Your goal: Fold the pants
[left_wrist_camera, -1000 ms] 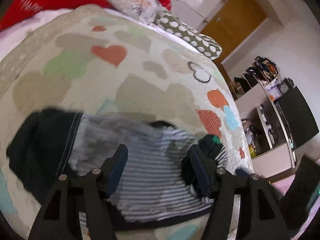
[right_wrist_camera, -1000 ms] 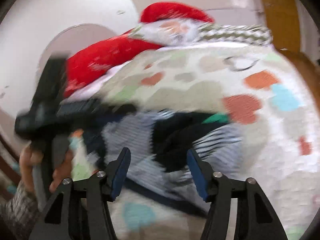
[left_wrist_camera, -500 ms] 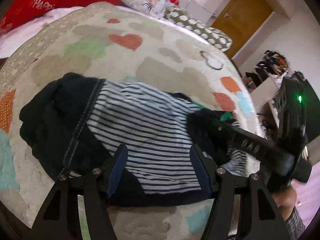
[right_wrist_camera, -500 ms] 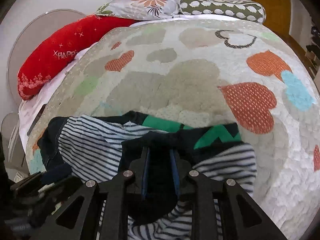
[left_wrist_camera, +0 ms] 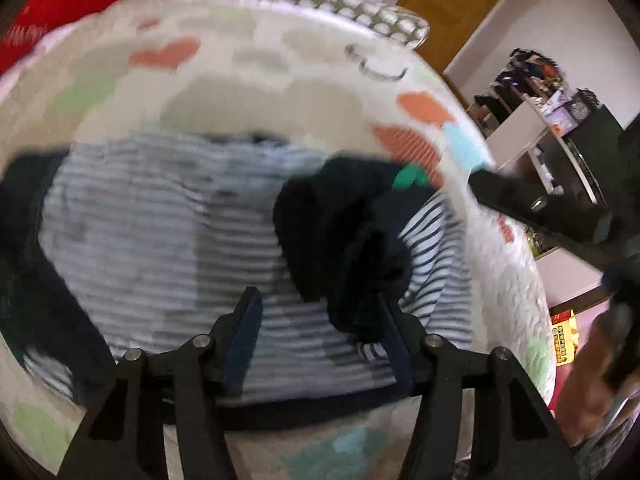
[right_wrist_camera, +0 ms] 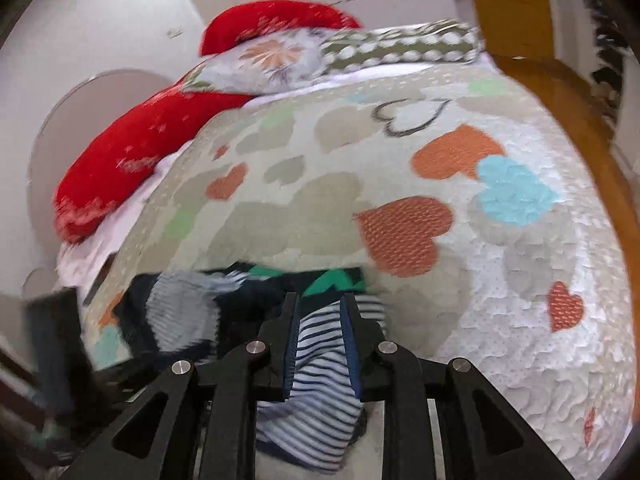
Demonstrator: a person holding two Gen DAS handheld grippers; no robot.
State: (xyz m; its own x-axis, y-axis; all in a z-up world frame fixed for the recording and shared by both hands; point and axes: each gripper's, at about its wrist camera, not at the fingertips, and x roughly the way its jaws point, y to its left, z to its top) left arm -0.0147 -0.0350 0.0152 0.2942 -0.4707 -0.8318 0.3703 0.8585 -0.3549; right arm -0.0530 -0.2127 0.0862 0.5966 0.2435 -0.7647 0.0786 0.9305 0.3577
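The pants [left_wrist_camera: 168,240] are navy-and-white striped with dark navy trim and a green patch, lying crumpled on the heart-patterned bedspread [left_wrist_camera: 280,92]. My left gripper [left_wrist_camera: 320,320] is open and hovers just above the striped cloth near the front edge, with a dark bunched fold by its right finger. My right gripper [right_wrist_camera: 319,322] is shut on a striped part of the pants [right_wrist_camera: 316,360] and holds it lifted. In the left wrist view the right gripper's body [left_wrist_camera: 540,216] shows at the right.
Red pillows [right_wrist_camera: 132,160], a floral pillow [right_wrist_camera: 272,60] and a dotted pillow [right_wrist_camera: 400,48] lie at the head of the bed. A wooden door [left_wrist_camera: 452,4] and cluttered shelves [left_wrist_camera: 540,120] stand to the right of the bed.
My right gripper, shut on the pants, has pulled the striped cloth up and towards the front edge. My left gripper stayed open and shifted slightly over the pants.
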